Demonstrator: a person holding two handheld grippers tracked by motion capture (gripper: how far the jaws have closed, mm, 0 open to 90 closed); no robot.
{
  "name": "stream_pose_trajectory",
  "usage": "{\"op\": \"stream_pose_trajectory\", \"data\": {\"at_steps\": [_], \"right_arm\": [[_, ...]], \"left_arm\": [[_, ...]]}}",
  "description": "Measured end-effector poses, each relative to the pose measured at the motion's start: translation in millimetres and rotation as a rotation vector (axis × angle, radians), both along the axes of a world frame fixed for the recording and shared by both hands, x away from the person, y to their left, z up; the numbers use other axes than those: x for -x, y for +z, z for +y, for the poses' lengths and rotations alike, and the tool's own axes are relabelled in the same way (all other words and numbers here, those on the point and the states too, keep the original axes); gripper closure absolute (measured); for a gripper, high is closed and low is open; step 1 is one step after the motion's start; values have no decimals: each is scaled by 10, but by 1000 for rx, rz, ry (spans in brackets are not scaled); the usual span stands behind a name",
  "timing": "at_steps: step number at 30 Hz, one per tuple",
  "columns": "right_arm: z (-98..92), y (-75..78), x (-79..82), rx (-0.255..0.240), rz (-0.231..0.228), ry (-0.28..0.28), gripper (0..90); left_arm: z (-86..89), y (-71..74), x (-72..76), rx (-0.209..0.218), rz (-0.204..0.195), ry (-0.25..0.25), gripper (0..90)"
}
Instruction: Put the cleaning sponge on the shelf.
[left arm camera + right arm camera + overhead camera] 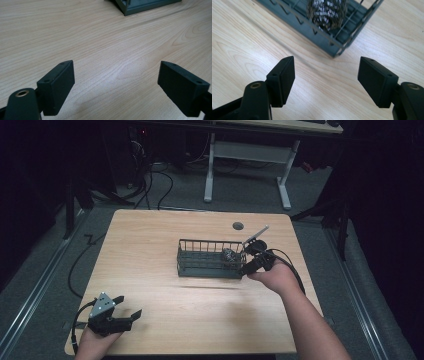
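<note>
The steel wool scourer (327, 12) sits in the right end of the dark wire basket (200, 265), apparently dropped there for storage. Just outside that end, the right gripper (326, 80) hovers over bare table (165, 315) with jaws apart and empty. The left gripper (116, 85), likewise spread and empty, waits low at the near left corner, its forearm barely entering the high view.

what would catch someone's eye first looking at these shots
The dark wire basket near the middle of the wooden table stands out first, with a shiny metal scouring ball lying at its right end. The right gripper sits just outside that end with its jaws open and nothing between them. The left gripper rests far off at the table's near left corner, jaws also open over bare wood.
</note>
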State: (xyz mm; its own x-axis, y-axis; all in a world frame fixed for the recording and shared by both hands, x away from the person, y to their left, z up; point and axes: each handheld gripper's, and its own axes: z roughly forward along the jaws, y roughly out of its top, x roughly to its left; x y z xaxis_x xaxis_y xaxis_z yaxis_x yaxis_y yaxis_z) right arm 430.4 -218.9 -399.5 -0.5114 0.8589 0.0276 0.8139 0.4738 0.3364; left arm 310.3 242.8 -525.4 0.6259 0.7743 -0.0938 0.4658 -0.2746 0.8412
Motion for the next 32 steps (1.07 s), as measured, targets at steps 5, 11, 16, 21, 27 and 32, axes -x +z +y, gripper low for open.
{"op": "stream_pose_trajectory", "data": {"at_steps": [5,11,16,21,27,32], "right_arm": [[-60,-160,173,6,-52,47,335],[-106,-330,424,-39,-134,70,370],[-178,-546,677,-119,-212,44,373],[-268,-856,991,-176,-306,15,361],[-402,-1097,1439,-223,-480,-30,335],[-477,-1073,1471,-241,-524,-52,324]], "left_arm": [[-3,-11,2,1,5,0,146],[-19,-14,-2,2,7,-9,146],[-35,-22,1,8,9,-10,146],[-51,-5,20,1,5,-19,146],[-100,-8,30,-7,5,-28,146],[-146,-11,30,-19,8,-25,146]]}}
